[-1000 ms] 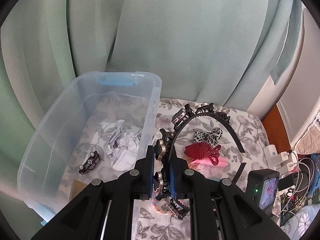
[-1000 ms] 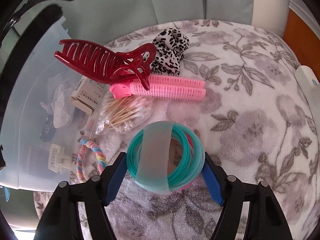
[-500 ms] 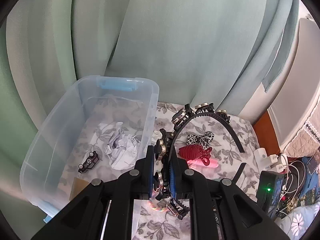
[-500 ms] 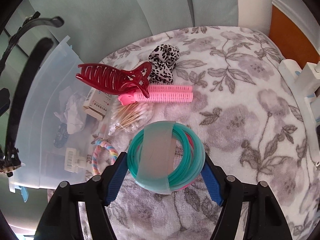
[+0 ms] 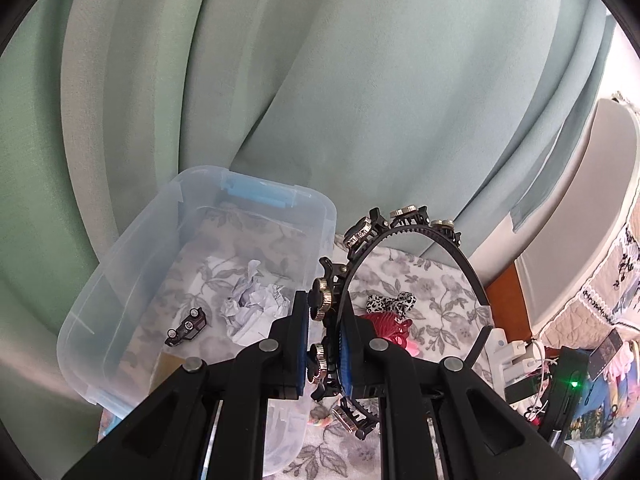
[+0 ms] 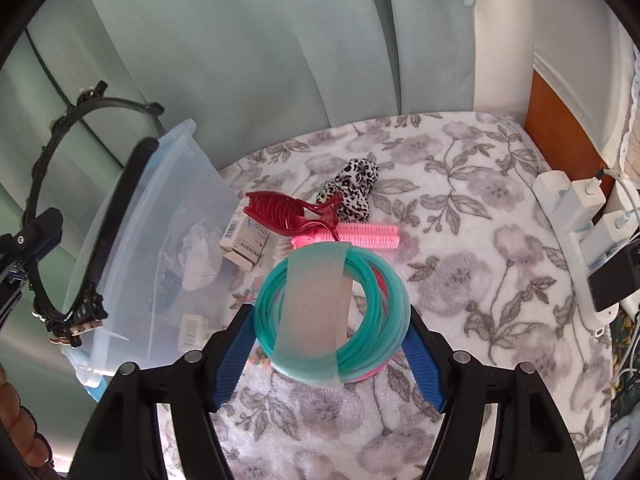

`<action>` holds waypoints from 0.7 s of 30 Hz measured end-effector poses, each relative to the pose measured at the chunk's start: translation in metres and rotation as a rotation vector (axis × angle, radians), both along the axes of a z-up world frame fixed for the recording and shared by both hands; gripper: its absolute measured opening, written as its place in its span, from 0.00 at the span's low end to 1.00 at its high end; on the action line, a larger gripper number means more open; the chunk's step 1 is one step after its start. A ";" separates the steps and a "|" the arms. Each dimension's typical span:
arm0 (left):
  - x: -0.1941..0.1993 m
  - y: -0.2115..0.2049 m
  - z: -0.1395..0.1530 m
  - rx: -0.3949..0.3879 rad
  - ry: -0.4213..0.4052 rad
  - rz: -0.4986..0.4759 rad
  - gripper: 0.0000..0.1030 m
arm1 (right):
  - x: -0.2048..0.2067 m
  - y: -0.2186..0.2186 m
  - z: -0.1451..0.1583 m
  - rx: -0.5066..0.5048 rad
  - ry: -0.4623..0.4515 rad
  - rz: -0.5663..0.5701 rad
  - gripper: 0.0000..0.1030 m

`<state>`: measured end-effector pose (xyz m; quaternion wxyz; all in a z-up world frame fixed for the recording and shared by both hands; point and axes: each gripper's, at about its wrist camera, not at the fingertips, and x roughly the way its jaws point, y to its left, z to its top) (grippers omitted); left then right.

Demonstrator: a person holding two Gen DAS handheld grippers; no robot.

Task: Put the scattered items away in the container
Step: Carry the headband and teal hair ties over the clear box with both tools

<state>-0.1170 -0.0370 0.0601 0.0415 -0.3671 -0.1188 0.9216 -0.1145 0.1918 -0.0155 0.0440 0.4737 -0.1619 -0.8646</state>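
Currently, a black studded headband [image 5: 404, 236] is clamped in the left gripper [image 5: 325, 354], right of the clear bin [image 5: 120, 264]; a bundle of teal bangles [image 6: 334, 312] is clamped in the right gripper [image 6: 330, 354].

left wrist: downward, near | right wrist: downward, near | shared: container [image 5: 120, 304]

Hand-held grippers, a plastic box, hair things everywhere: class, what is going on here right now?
A person is tidying hair accessories into the clear plastic box, working a hand-held gripper in each hand. The left hand-held gripper is shut on a black studded headband, held in the air beside the box. The right hand-held gripper grips a taped bundle of teal bangles above the floral cloth. A red claw clip, a pink roller and a leopard scrunchie lie on the cloth.
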 end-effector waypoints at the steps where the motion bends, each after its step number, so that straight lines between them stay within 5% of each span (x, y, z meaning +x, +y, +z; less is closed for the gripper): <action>1: 0.001 -0.004 0.001 0.005 0.005 0.007 0.13 | 0.000 -0.002 0.005 -0.002 0.009 0.002 0.72; 21: 0.023 -0.096 0.031 0.085 0.100 0.191 0.13 | 0.013 -0.065 0.131 -0.018 0.320 0.115 0.72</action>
